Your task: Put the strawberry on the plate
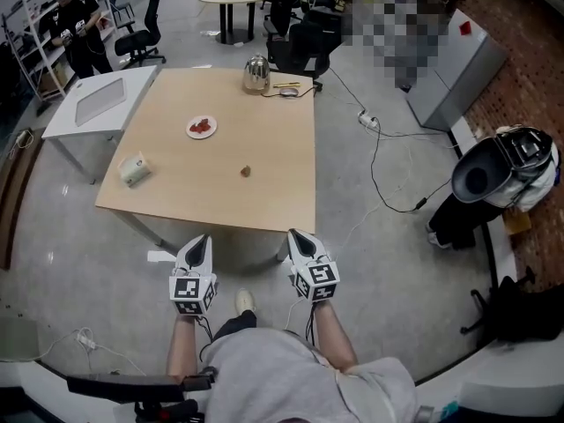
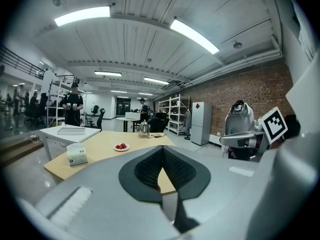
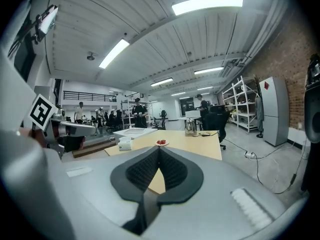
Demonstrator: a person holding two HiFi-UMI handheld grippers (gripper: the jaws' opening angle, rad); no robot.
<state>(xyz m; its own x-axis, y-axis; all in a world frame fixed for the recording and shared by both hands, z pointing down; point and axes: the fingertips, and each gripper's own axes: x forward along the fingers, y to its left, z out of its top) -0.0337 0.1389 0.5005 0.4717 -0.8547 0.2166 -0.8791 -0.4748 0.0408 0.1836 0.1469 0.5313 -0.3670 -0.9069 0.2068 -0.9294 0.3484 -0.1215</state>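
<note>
A white plate (image 1: 201, 128) with red strawberries on it lies on the far left part of the wooden table (image 1: 176, 192). It also shows in the left gripper view as plate (image 2: 121, 147) and in the right gripper view as plate (image 3: 161, 143). A small brownish-red object (image 1: 246, 172) lies alone near the table's middle; it is too small to identify. My left gripper (image 1: 204, 239) and right gripper (image 1: 294, 234) hang side by side in front of the table's near edge, short of everything on it. Both the left gripper (image 2: 161, 149) and the right gripper (image 3: 159, 149) have their jaws together, with nothing between them.
A tissue box (image 1: 134, 167) sits near the table's left edge. A metal kettle (image 1: 256, 74) and small items stand at the far edge. A white side table (image 1: 97, 104) adjoins on the left. Cables (image 1: 379, 161) run over the floor on the right. A person (image 1: 81, 26) stands far left.
</note>
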